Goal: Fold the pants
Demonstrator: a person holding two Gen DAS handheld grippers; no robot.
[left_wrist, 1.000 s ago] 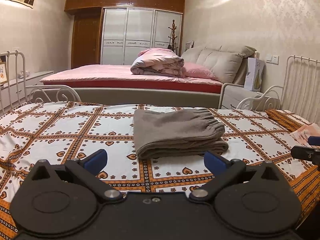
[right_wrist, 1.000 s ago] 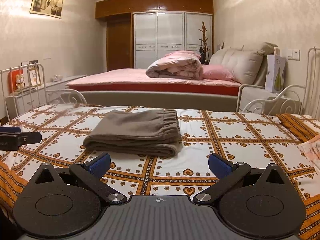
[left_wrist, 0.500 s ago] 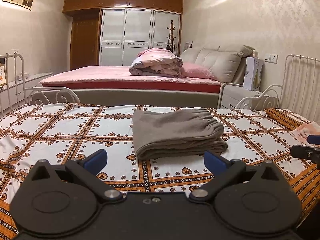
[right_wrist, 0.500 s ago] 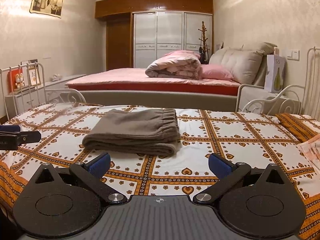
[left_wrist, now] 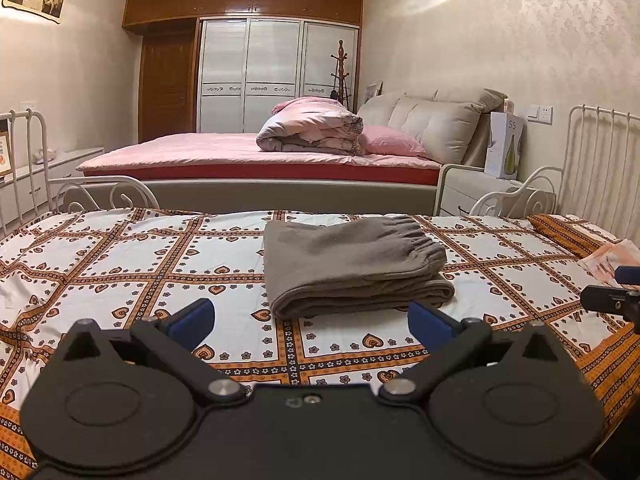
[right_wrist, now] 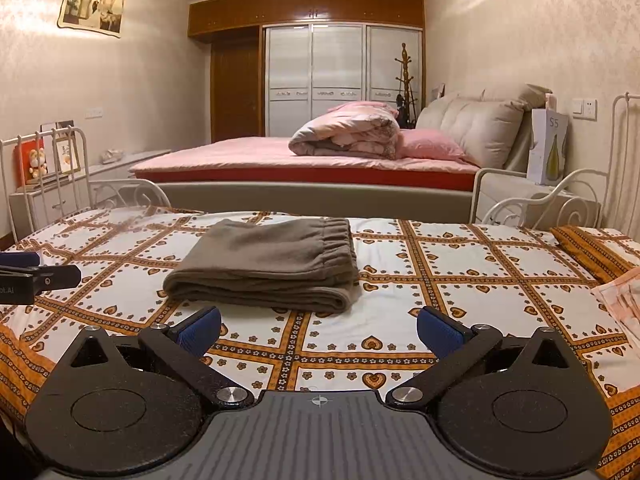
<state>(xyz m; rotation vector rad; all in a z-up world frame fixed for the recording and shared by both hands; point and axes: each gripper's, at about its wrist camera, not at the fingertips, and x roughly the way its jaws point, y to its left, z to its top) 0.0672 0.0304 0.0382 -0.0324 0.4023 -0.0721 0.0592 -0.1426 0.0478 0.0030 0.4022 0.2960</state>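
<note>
Grey-brown pants (left_wrist: 352, 264) lie folded in a neat stack on the patterned bedspread (left_wrist: 120, 264), elastic waistband on top at the right. My left gripper (left_wrist: 312, 320) hangs open just in front of the stack, nothing between its blue pads. In the right wrist view the same pants (right_wrist: 268, 264) lie left of centre, and my right gripper (right_wrist: 320, 328) is open and empty, a short way back from them. Each gripper's tip shows at the edge of the other's view, the right gripper (left_wrist: 616, 296) and the left gripper (right_wrist: 36, 276).
White metal bed rails (left_wrist: 600, 160) stand at the right end and a rail (left_wrist: 24, 160) at the left. A folded pinkish cloth (right_wrist: 620, 300) lies at the right edge of the bedspread. A pink bed (left_wrist: 260, 156) with a rolled quilt sits beyond.
Both views have shifted only slightly; the left gripper has drifted a little leftward. The pants lie still and both grippers stay open.
</note>
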